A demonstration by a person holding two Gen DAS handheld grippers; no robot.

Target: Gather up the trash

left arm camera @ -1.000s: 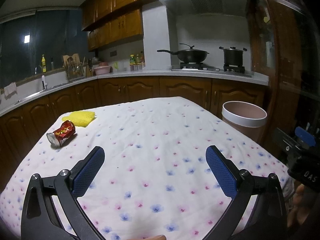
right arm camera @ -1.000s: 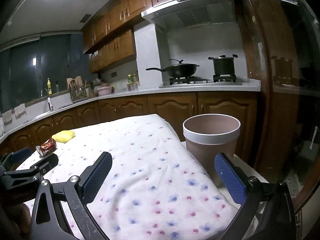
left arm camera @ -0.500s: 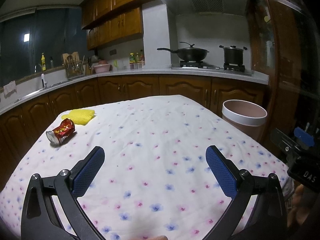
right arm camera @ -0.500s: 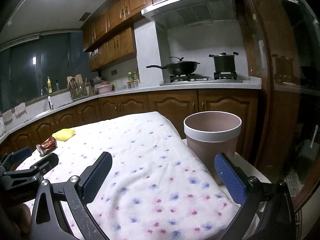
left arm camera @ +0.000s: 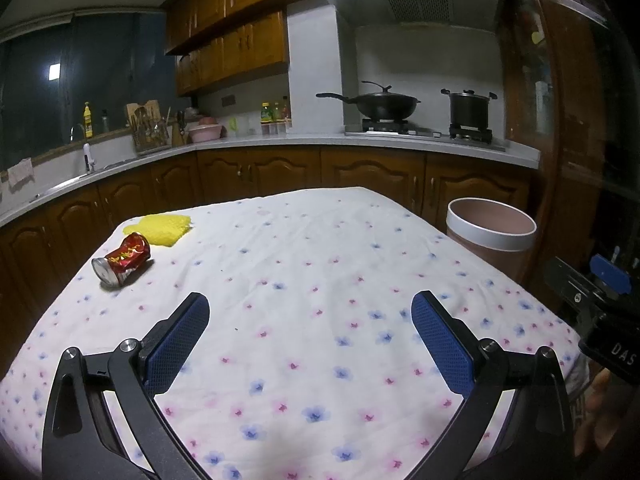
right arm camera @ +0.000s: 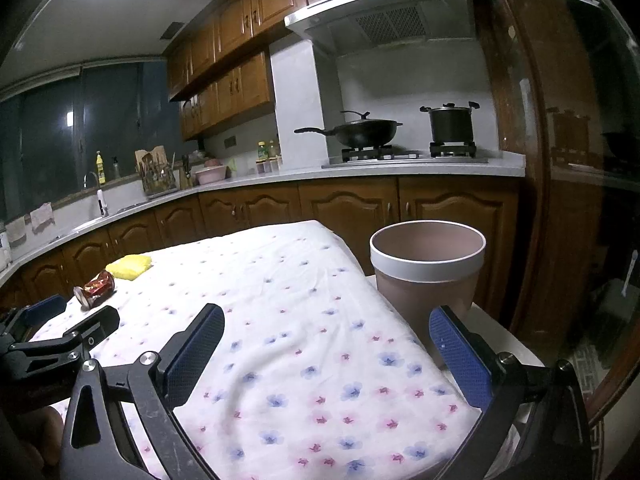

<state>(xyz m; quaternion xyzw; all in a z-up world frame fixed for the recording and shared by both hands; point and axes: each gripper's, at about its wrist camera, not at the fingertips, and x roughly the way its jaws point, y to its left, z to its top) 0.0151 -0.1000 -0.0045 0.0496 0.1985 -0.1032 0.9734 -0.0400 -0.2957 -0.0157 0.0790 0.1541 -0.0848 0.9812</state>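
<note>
The left gripper (left arm camera: 310,312) is spread wide and holds nothing, its blue pads hanging over the flowered tablecloth (left arm camera: 304,264); the right gripper (right arm camera: 326,326) is equally wide and empty, over the cloth's right edge. Since a second ago the left view has edged nearer the crushed red can (left arm camera: 122,259), which lies on its side at the cloth's far left, just beside a yellow sponge (left arm camera: 166,229) (whether they touch is unclear). A pink bin (right arm camera: 427,270) with a white rim stands off the table's right side. Behind are wooden cabinets and a stove with a wok (left arm camera: 376,104) and pot (left arm camera: 469,109).
</note>
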